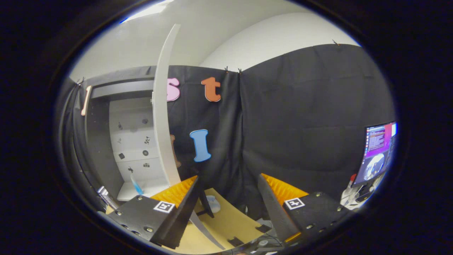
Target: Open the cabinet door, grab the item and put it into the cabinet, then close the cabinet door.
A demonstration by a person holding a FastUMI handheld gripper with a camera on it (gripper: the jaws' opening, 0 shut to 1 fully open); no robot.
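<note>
We see the cabinet (pixel 131 148) standing open at about ten o'clock from the fingers, set against the black cloth wall (pixel 300 124). Its pale door (pixel 163 117) is swung out toward us so that we look at it nearly edge-on, a tall curved strip rising from just beyond the left finger up to about eleven o'clock. Inside, the pale back panel carries a few small dark marks, and on the cabinet's floor a slim light-blue item (pixel 135 185) leans tilted, near the foot of the door; we cannot tell what it is.

Our gripper (pixel 229 187) is released: its two fingers stand wide apart with nothing between them, the left one just beside the bottom of the door, though we cannot tell whether it touches.

Below and ahead of the fingers lies a tan table top (pixel 226 221), with a small round pale thing (pixel 213 203) on it just past the left finger. Far off at three o'clock a lit screen (pixel 377 150) stands, with some white and red clutter (pixel 352 193) under it.
</note>
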